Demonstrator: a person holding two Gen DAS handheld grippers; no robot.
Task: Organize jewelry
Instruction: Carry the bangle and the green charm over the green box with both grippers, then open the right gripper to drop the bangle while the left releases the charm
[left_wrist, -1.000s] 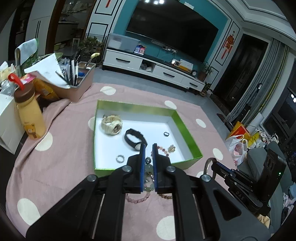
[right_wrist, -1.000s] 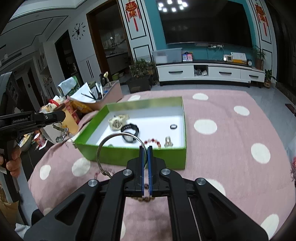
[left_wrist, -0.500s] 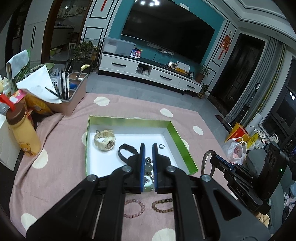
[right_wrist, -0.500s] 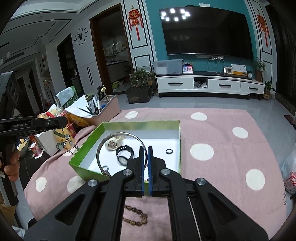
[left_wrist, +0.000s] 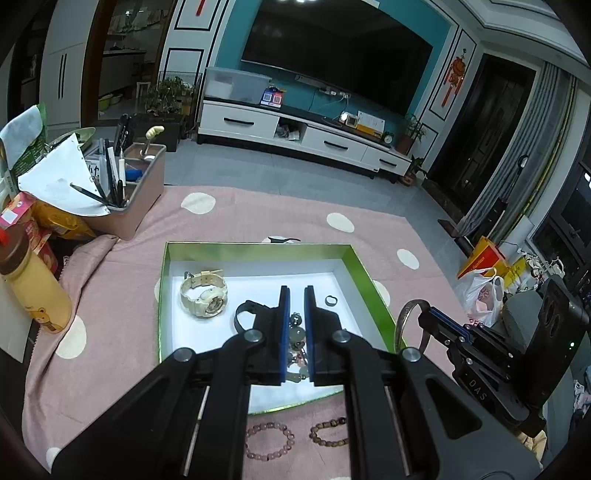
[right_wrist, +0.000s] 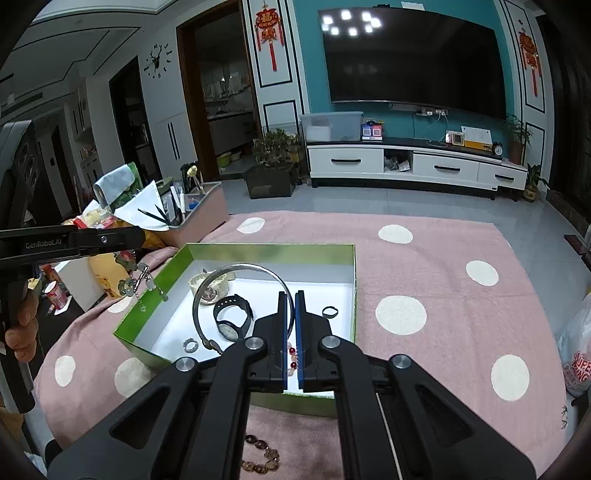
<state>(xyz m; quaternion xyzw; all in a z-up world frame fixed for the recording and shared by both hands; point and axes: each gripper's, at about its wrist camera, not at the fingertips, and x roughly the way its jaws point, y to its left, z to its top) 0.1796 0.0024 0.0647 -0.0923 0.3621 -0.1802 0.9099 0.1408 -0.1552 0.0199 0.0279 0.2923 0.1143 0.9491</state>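
Grippers above the green box: we carry a jade-bead charm chain pinched in the left gripper and a silver bangle clamped in the right gripper, judging that lowering and releasing inside comes next.

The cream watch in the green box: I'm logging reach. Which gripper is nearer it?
Probably left. The left gripper, holding a charm, hangs beside the cream watch; the right gripper, pinching the silver bangle, sits farther right.

Left gripper nearly closed, pinching charm chain; right gripper closed, clamping silver bangle, both held aloft.
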